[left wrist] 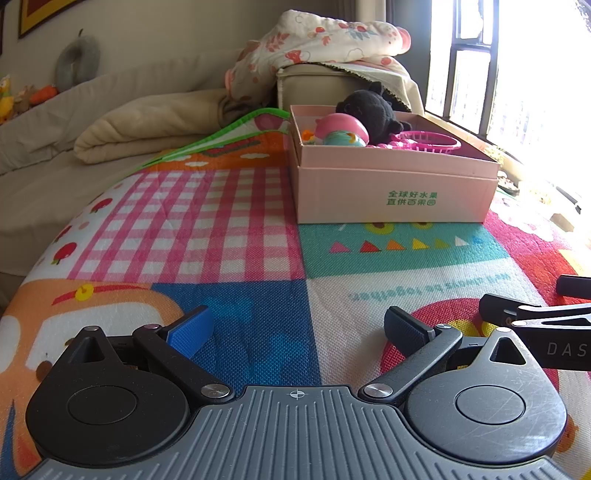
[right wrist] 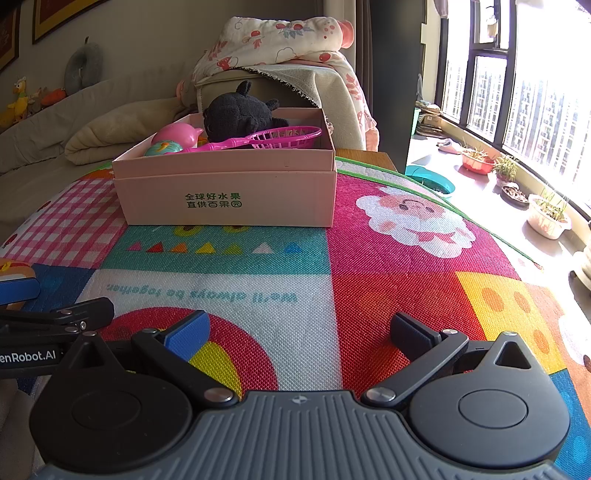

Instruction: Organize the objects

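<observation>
Two empty grippers, left and right, face one pink box

A beige sofa lines the pale wall. Sunlight floods through a dark-framed window; what seem to be potted plants sit along its sill.

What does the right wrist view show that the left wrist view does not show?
Only the right wrist view shows the potted plants on the window sill and the sheep print on the play mat. Only the left wrist view shows the orange bus print. Both show the pink box holding a black plush toy and a pink toy racket, and both claws, left and right, open and empty.
</observation>
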### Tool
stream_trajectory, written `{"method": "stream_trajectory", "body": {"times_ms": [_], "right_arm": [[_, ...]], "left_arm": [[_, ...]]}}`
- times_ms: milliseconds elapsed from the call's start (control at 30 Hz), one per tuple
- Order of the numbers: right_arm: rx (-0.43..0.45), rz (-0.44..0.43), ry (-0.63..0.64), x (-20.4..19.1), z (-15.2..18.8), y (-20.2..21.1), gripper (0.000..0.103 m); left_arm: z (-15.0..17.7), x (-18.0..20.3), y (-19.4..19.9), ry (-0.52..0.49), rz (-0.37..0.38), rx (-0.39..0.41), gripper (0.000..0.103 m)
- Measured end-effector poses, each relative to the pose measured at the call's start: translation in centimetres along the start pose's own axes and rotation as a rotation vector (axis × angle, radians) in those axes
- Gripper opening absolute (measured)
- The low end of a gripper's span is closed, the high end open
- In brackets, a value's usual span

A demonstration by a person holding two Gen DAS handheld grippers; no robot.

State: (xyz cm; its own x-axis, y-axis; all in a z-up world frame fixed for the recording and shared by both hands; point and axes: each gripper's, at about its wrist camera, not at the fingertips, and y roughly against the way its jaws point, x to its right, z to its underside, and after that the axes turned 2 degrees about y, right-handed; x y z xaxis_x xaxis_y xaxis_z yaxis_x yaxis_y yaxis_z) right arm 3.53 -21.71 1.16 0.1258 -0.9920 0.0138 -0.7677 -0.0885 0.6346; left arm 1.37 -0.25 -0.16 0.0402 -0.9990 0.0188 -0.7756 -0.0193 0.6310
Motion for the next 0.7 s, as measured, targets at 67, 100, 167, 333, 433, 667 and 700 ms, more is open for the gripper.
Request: {"method": "stream_trajectory", "body": {"times_ms": [67, 100, 167, 333, 433, 667, 700], "right_arm": [[0.0, 0.0, 0.0, 0.06, 0.02, 0.01, 0.103], [0.0, 0.0, 0.0, 0.06, 0.01, 0.0, 0.103], [0.0, 0.0, 0.0, 0.02, 0.02, 0.01, 0.103], [0.0, 0.002, 0.003, -0.11, 0.06, 0.01, 0.103], [0.001, 0.003, 0.004, -0.02, 0.04, 0.02, 0.103], [0.001, 0.001, 0.003, -0.02, 0.06, 0.02, 0.103], [0.001, 0.001, 0.002, -0.1, 0.07, 0.05, 0.103]], "left_arm": [[0.01, 0.0, 0.0, -0.002, -0.002, 0.0, 0.103], [0.02, 0.02, 0.0, -0.001, -0.001, 0.001, 0.103], [0.01, 0.02, -0.02, -0.001, -0.002, 0.0, 0.103], [0.0, -0.44, 0.09, 0.005, 0.013, -0.004, 0.102], [0.08, -0.08, 0.24, -0.013, -0.003, 0.002, 0.102], [0.11, -0.06, 0.27, -0.012, -0.004, 0.006, 0.102], [0.08, -0.1, 0.24, -0.008, -0.002, 0.003, 0.102]]}}
